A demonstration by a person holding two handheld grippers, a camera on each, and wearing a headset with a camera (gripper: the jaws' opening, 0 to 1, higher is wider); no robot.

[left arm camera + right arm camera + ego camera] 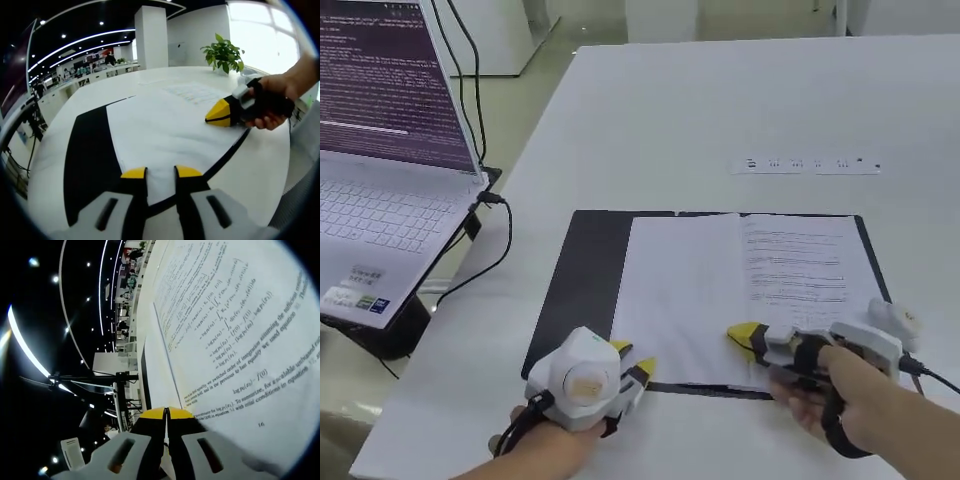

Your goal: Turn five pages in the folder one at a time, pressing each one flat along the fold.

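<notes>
A black folder (582, 275) lies open on the white table (720, 100), with a blank left page (680, 290) and a printed right page (800, 265). My right gripper (738, 335) is shut, its yellow tips resting on the paper near the bottom of the fold; in its own view the shut jaws (166, 412) point along the printed page (240, 340). My left gripper (638, 362) sits at the blank page's lower left corner. Its jaws (161, 172) stand slightly open over the page edge (160, 130) with nothing between them, and the right gripper (217, 114) shows beyond.
An open laptop (380, 150) stands off the table's left edge, its black cable (505, 235) hanging beside the folder. A white labelled strip (805, 165) lies behind the folder. A small white object (898, 320) sits at the folder's right edge.
</notes>
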